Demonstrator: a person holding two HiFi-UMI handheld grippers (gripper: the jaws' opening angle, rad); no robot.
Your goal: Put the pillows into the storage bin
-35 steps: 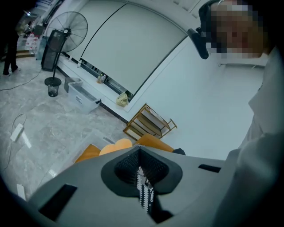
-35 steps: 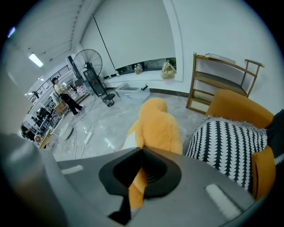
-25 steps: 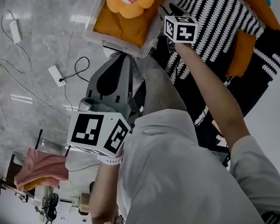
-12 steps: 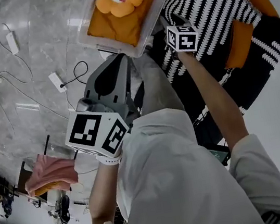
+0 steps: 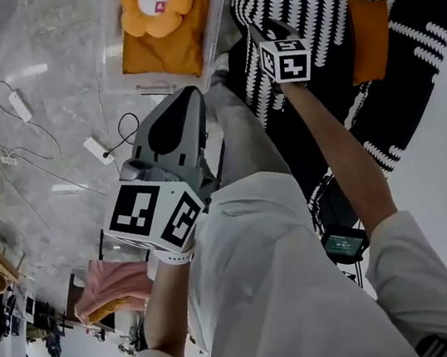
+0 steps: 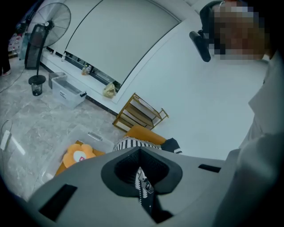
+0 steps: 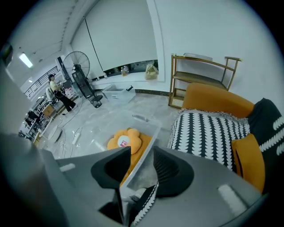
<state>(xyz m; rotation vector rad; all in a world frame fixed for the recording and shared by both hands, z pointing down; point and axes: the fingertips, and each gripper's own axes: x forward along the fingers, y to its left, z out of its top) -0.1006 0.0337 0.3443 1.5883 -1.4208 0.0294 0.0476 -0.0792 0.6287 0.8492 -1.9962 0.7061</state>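
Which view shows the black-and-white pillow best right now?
The right gripper view: the black-and-white pillow faces the camera, nearly whole. The head view shows the pillow from above, cropped by the frame's top edge. The left gripper view shows only a thin strip of it.

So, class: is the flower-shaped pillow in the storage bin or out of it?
In. The flower-shaped pillow lies on an orange pillow, inside the walls of the clear storage bin.
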